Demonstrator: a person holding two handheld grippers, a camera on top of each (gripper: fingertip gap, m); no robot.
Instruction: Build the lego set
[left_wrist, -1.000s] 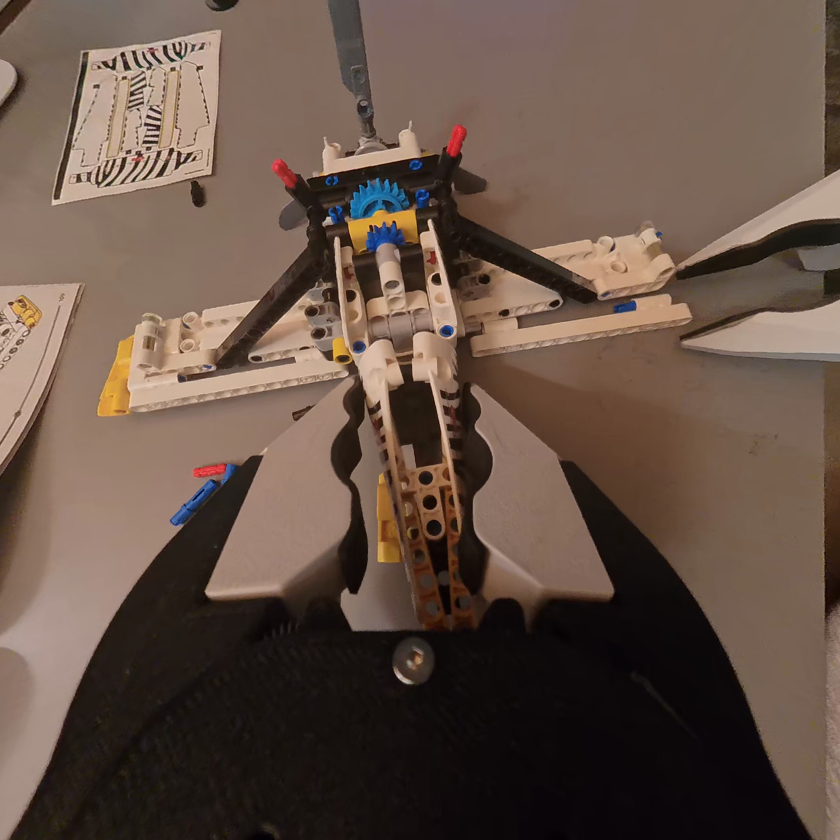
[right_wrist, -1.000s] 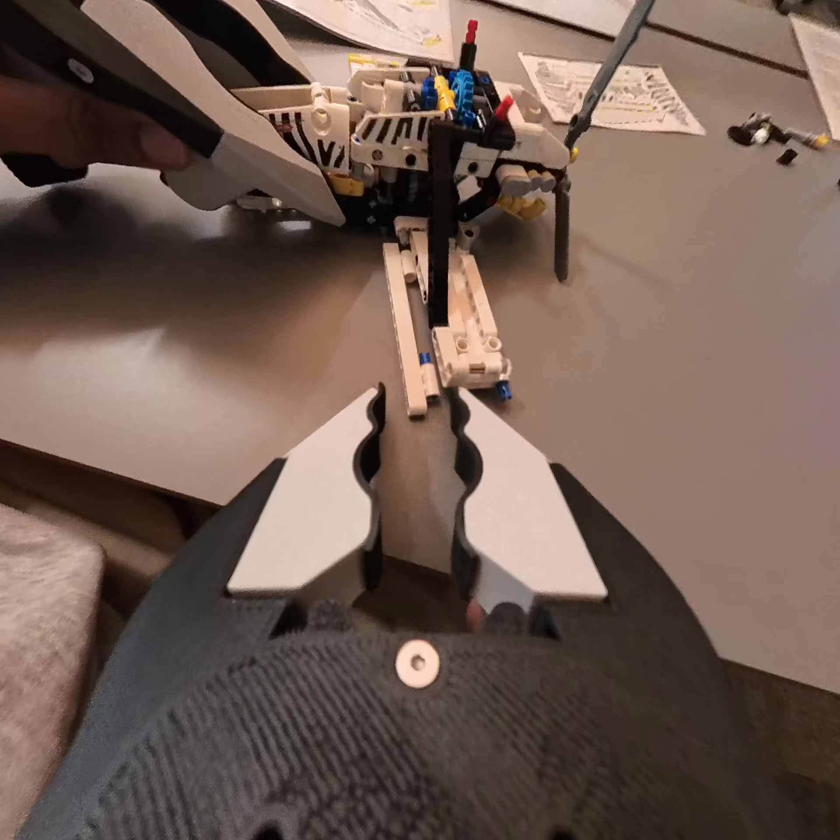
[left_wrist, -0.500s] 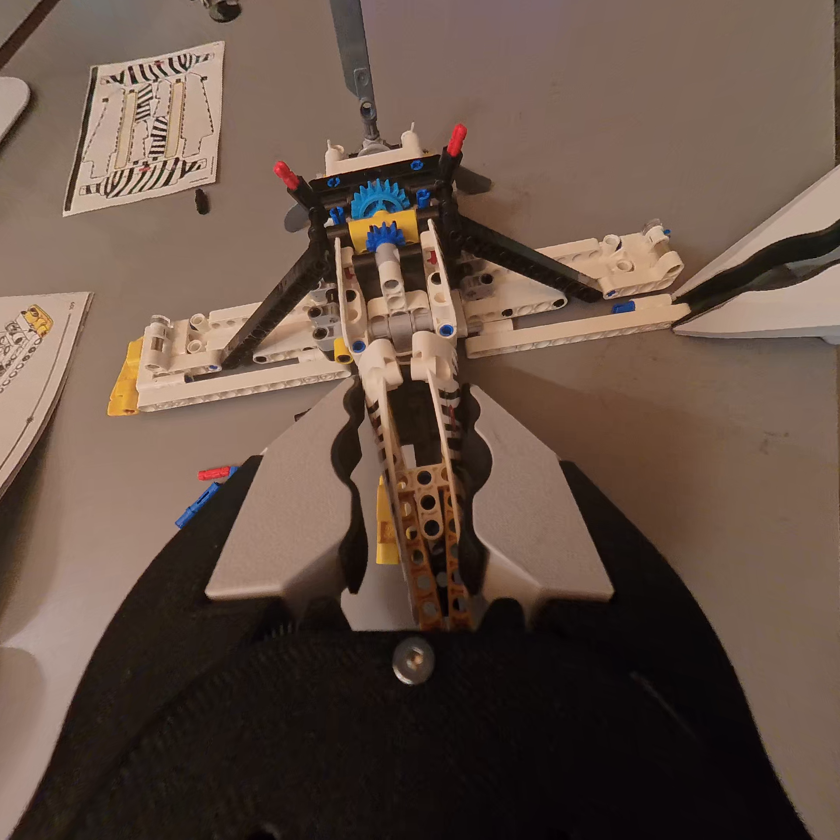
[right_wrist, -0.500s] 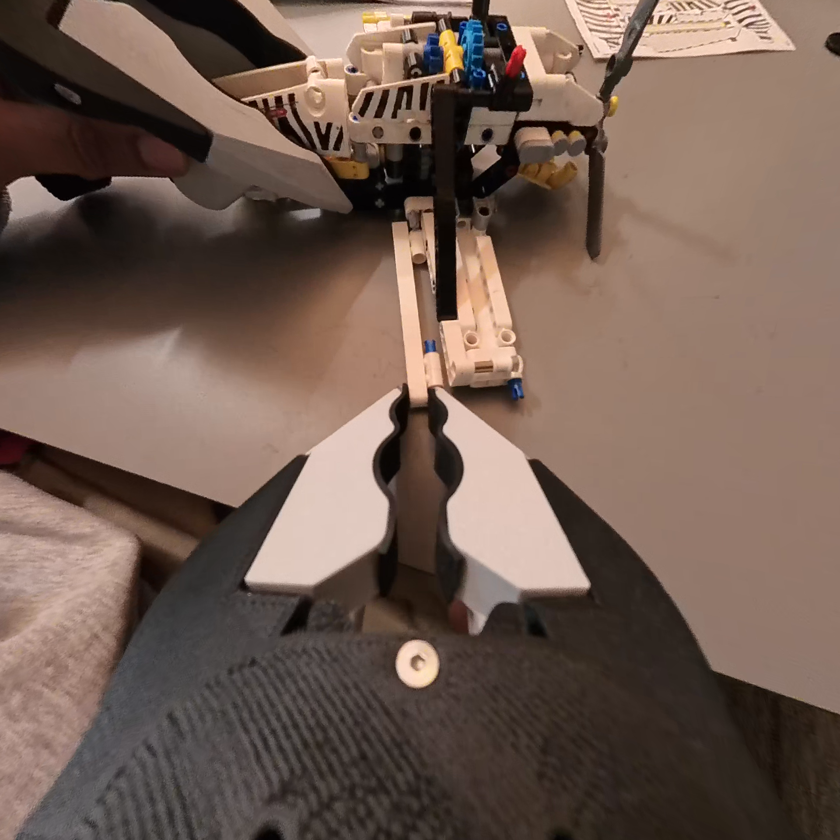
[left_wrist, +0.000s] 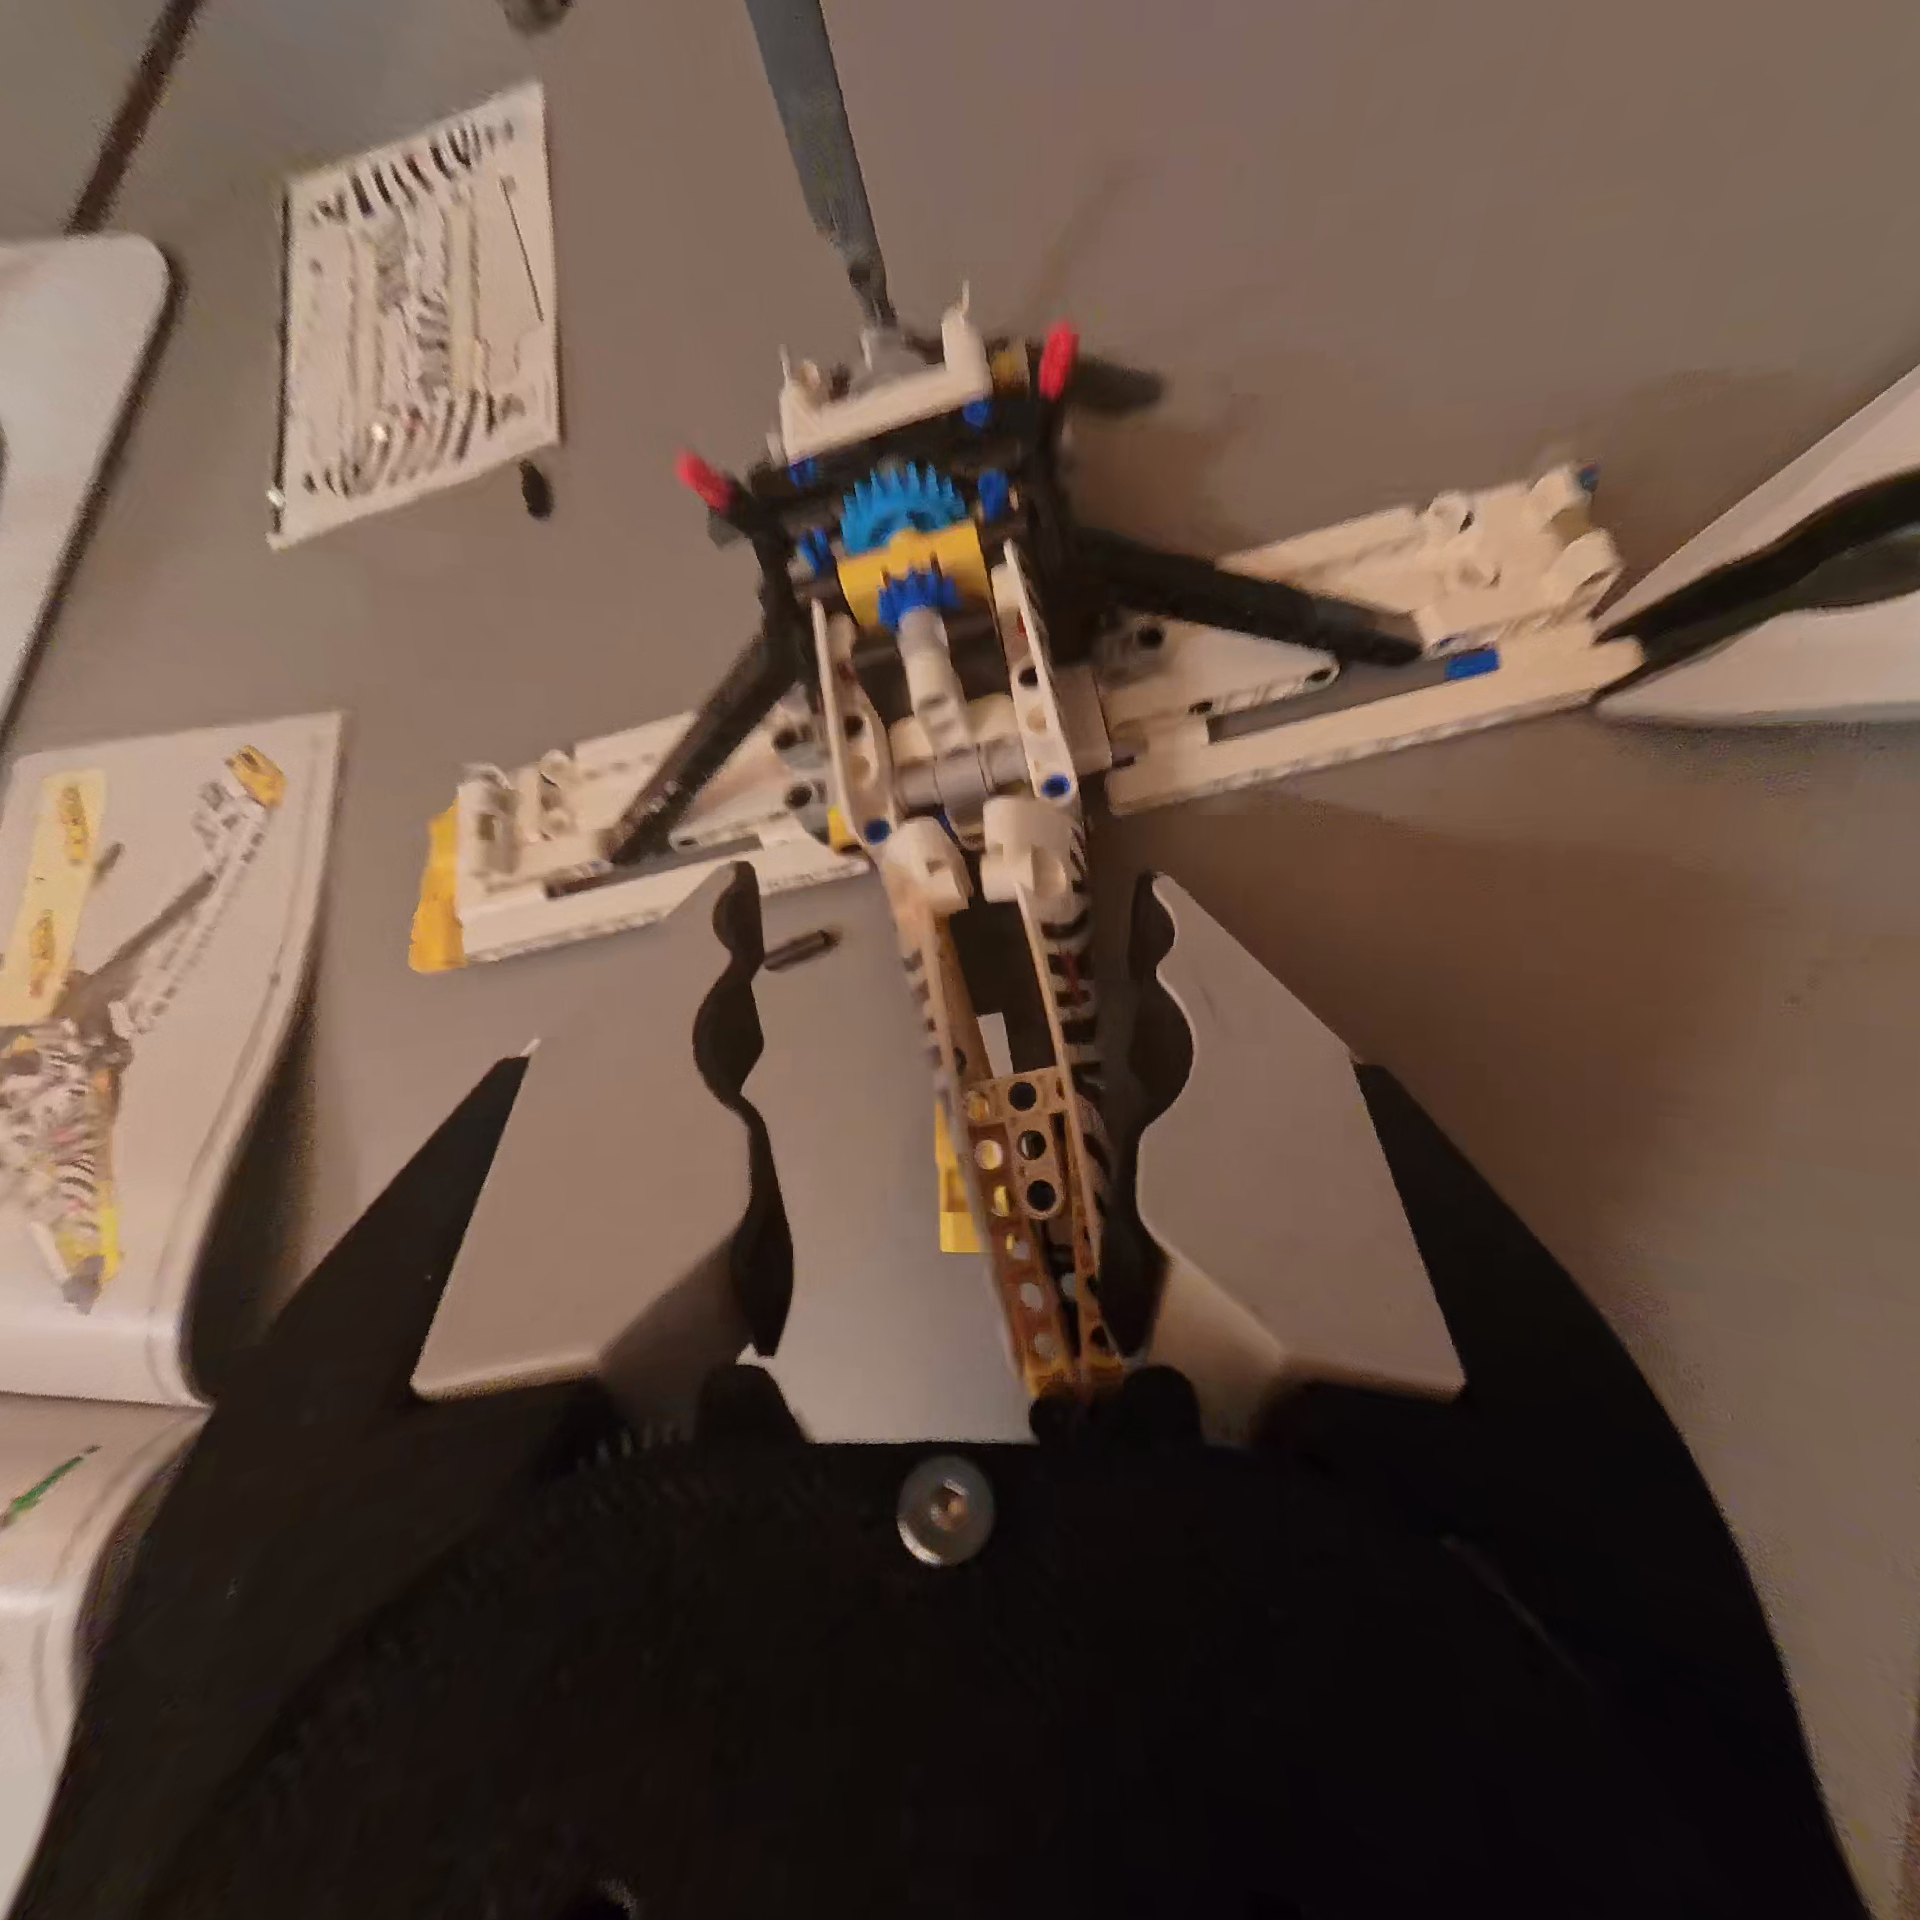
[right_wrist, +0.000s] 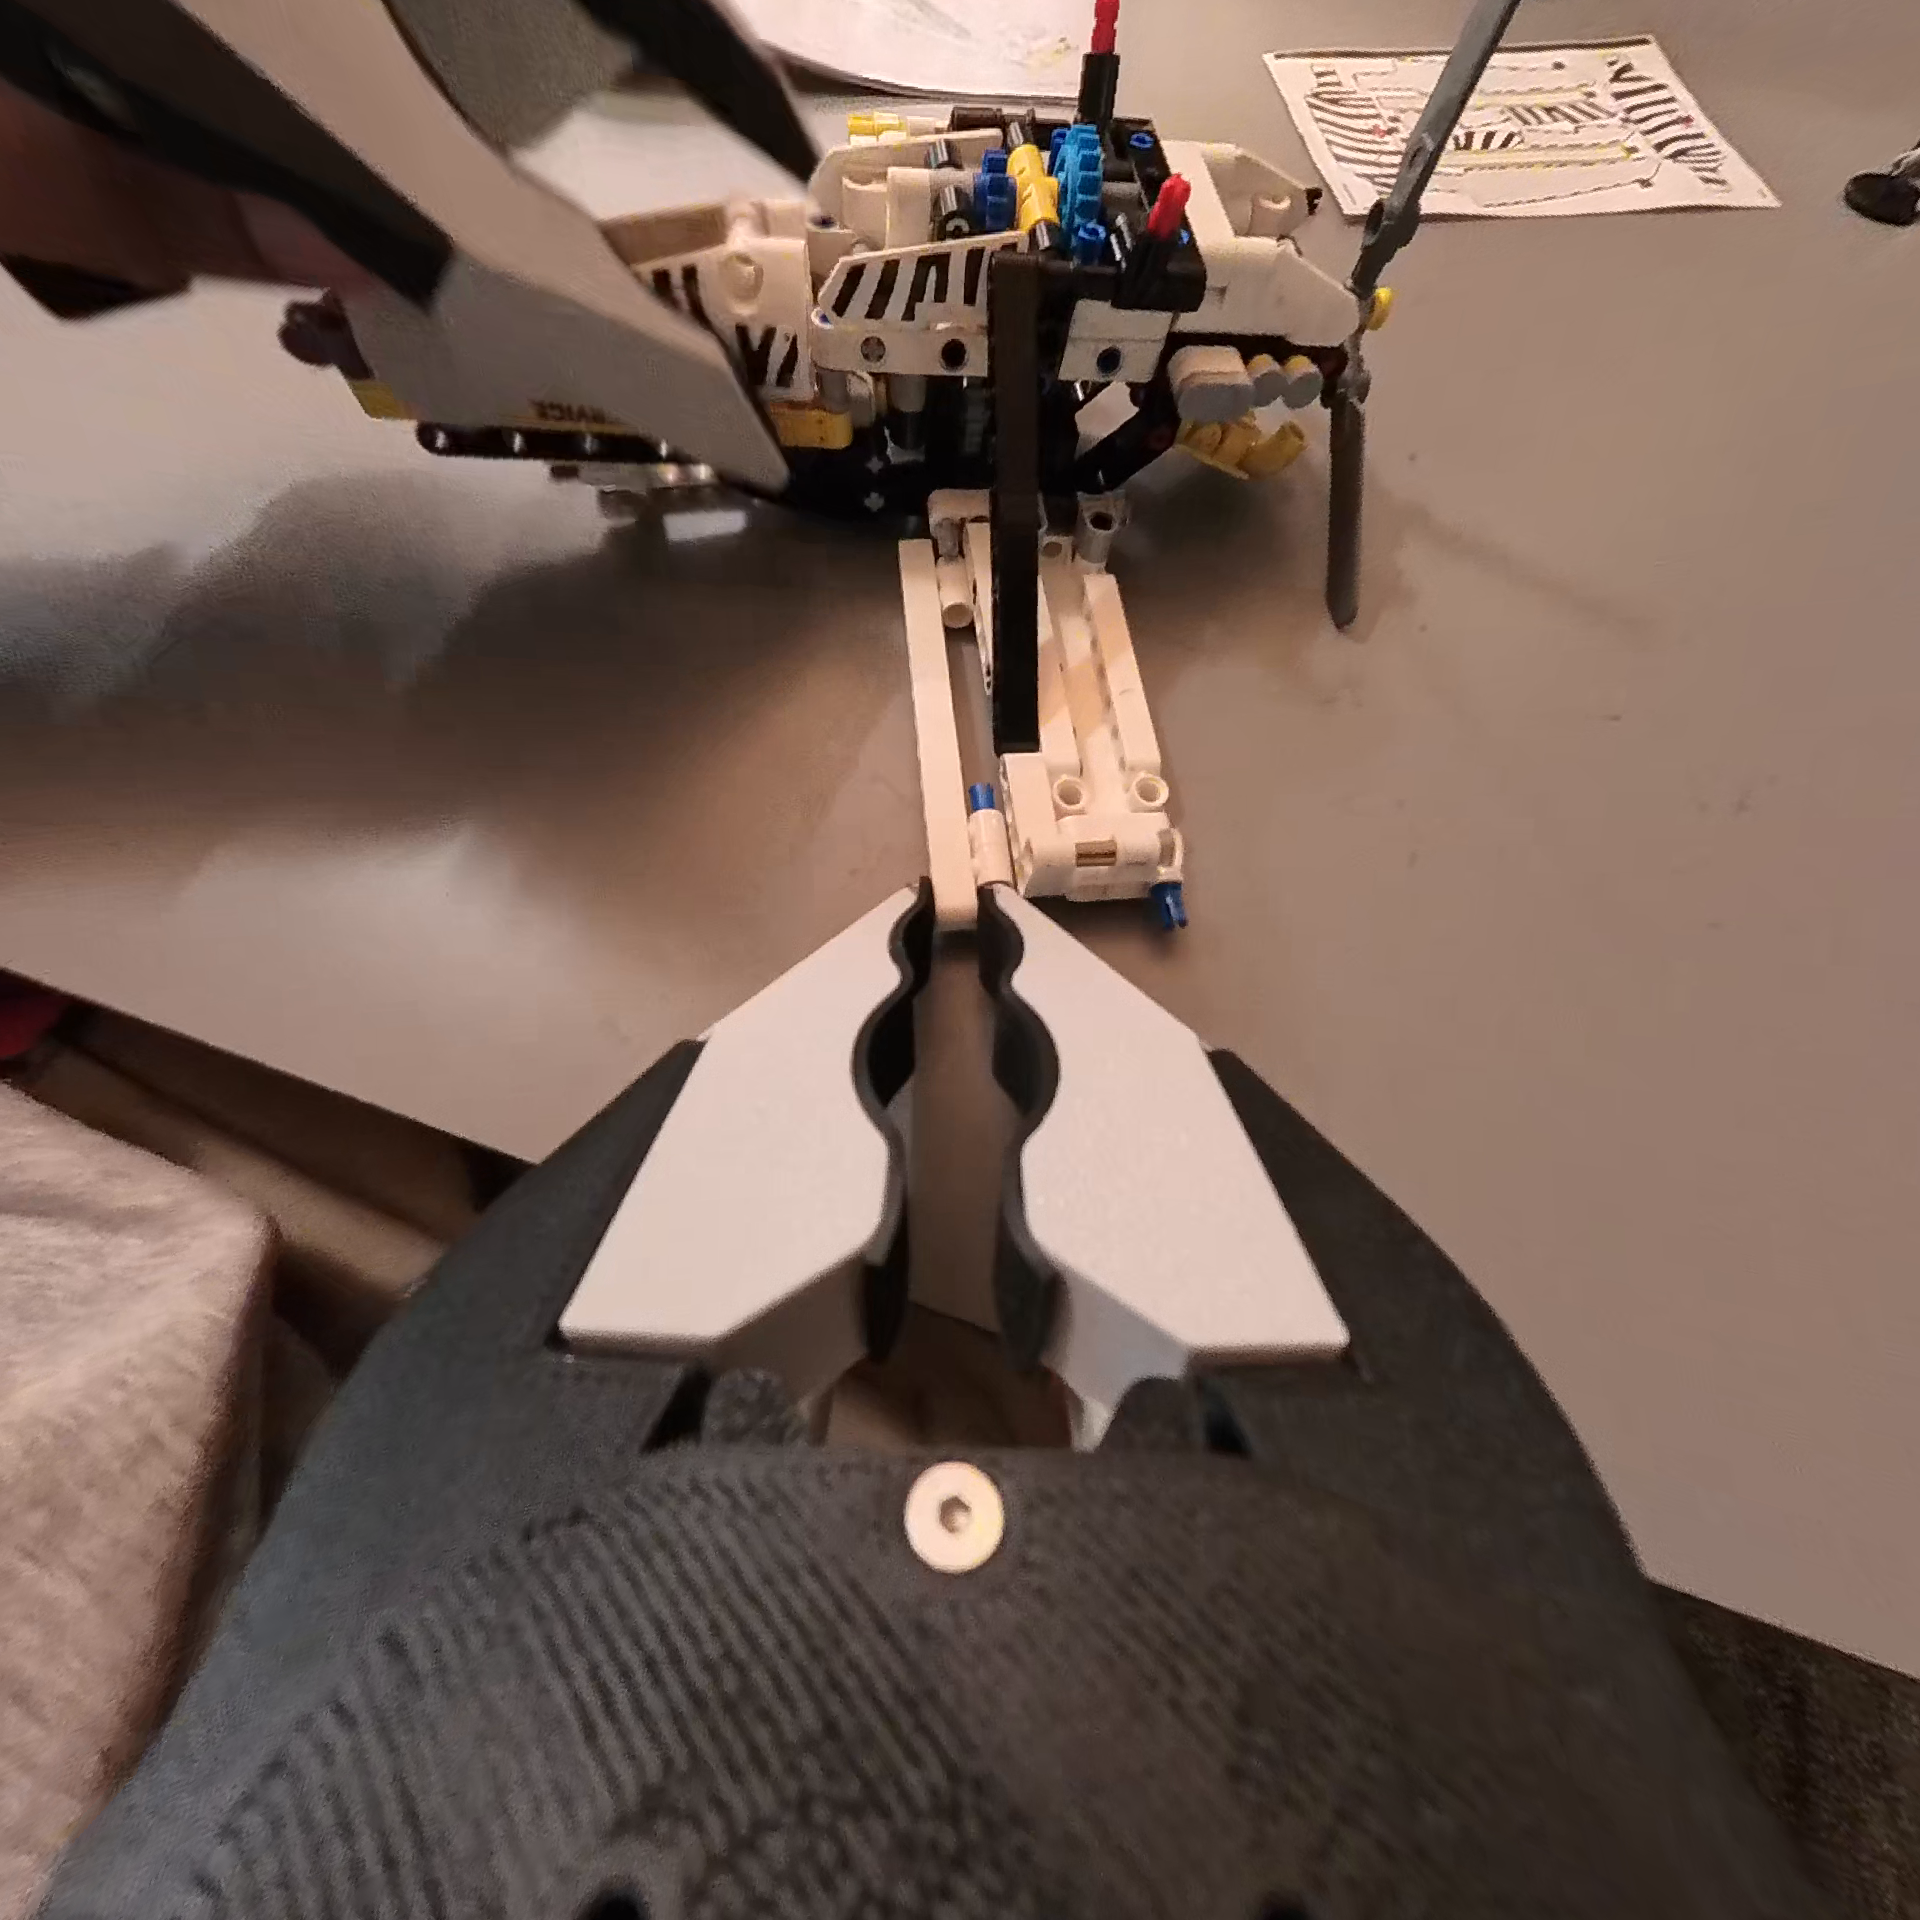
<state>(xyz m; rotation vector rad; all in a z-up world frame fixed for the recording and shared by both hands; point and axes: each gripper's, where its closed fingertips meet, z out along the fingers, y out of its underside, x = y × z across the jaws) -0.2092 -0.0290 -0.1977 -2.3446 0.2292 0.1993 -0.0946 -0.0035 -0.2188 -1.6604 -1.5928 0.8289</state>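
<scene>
Left fingers letting go of the plane's tail as the right fingers are pinching the wing tip.

The left gripper (left_wrist: 940, 1049), clamped on the striped tail boom (left_wrist: 1023, 1049) half a second ago, is now spreading wide, its right finger alone touching the boom. The right gripper (right_wrist: 958, 914) is closing on the end of the white wing beam (right_wrist: 940, 727). The Lego plane (right_wrist: 1039, 312) is sitting on the grey surface (right_wrist: 1558, 831), so control is likely passing to the wing side, perhaps for adjusting that beam.

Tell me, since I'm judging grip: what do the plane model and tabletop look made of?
Plane model: apparently hard moulded plastic, glossy, with crisp pin holes and studs. Tabletop: smooth grey surface with soft sheen, perhaps laminate; cannot tell for sure.
</scene>
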